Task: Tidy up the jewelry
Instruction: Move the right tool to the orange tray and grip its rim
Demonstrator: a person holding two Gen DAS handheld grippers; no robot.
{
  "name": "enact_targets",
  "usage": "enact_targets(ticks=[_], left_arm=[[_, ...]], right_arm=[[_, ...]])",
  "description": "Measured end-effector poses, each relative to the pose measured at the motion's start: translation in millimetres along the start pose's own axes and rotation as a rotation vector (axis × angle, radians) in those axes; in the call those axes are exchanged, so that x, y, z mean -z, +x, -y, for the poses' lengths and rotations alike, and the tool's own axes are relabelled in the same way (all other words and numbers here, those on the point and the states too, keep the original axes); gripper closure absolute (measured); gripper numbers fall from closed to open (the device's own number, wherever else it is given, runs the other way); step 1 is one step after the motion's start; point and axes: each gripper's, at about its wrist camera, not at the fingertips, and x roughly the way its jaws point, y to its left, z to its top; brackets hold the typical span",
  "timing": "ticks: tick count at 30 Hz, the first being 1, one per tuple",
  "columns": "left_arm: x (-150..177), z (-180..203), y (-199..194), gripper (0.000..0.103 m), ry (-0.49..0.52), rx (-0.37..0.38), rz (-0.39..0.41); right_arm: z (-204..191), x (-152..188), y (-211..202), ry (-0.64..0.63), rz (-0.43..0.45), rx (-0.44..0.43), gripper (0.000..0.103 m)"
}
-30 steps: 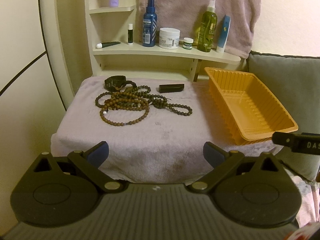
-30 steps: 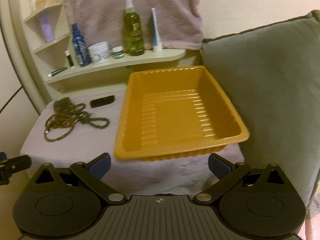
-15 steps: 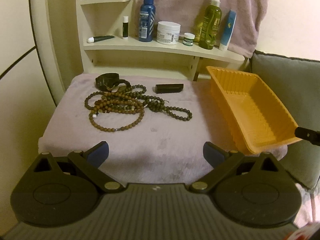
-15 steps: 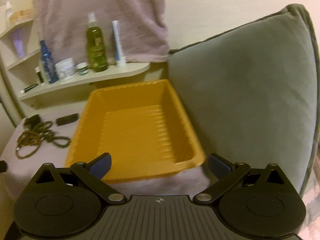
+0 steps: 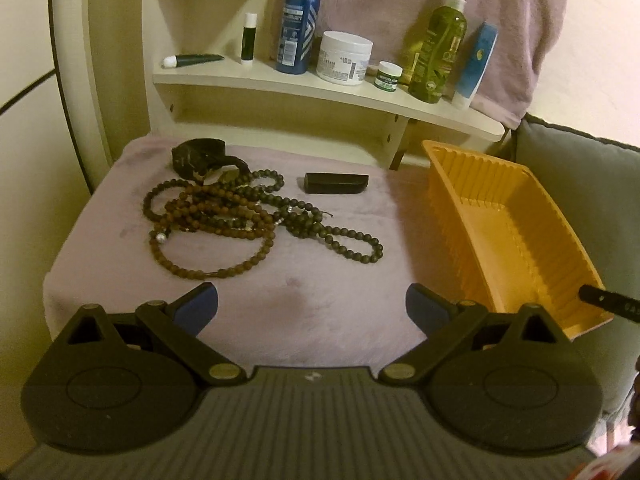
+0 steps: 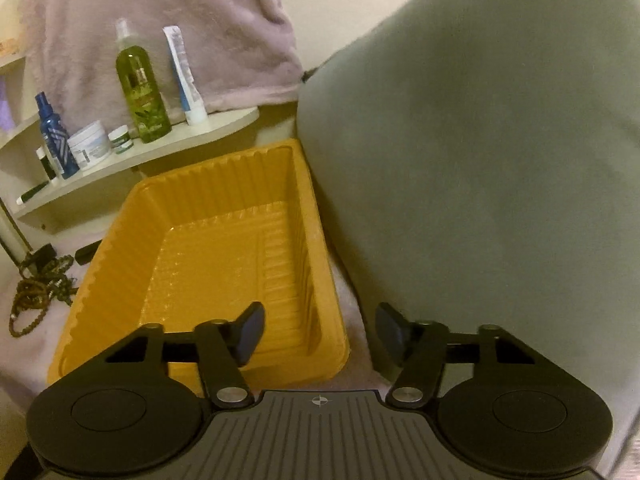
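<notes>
A tangle of brown and dark bead necklaces lies on the towel-covered table, with a black wristband-like piece behind it and a small black case to its right. My left gripper hangs open over the table's near edge, nothing between its fingers. An empty orange tray stands at the right. My right gripper straddles the tray's near right corner, one finger inside, one outside. Its jaws are closing and the pads are still clear of the wall.
A cream shelf behind the table carries bottles, jars and tubes. A pink towel hangs above it. A grey cushion stands close against the tray's right side. A black part of the right gripper shows at the tray's near end.
Both grippers have come closer and lower. The right one has shifted right from the tray's front to its near right corner, and its jaws have narrowed. The left gripper stays open.
</notes>
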Motion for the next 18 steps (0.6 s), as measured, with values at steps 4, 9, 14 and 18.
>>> enact_targets(ticks=[4, 9, 14, 18], left_arm=[[-0.5, 1.5, 6.8, 0.003, -0.012, 0.006, -0.007], [-0.4, 5.3, 12.2, 0.003, -0.003, -0.002, -0.002], [-1.3, 7.4, 14.3, 0.004, 0.012, -0.013, 0.017], [-0.9, 4.8, 14.8, 0.004, 0.029, -0.035, 0.036]], right_arm=[[5.2, -0.5, 10.3, 0.014, 0.0, -0.027, 0.06], [7.3, 0.6, 24.5, 0.044, -0.017, -0.064, 0.074], [6.8, 0.4, 26.2, 0.058, -0.014, -0.064, 0.091], [0.8, -1.3, 22.2, 0.031, -0.01, -0.047, 0.096]])
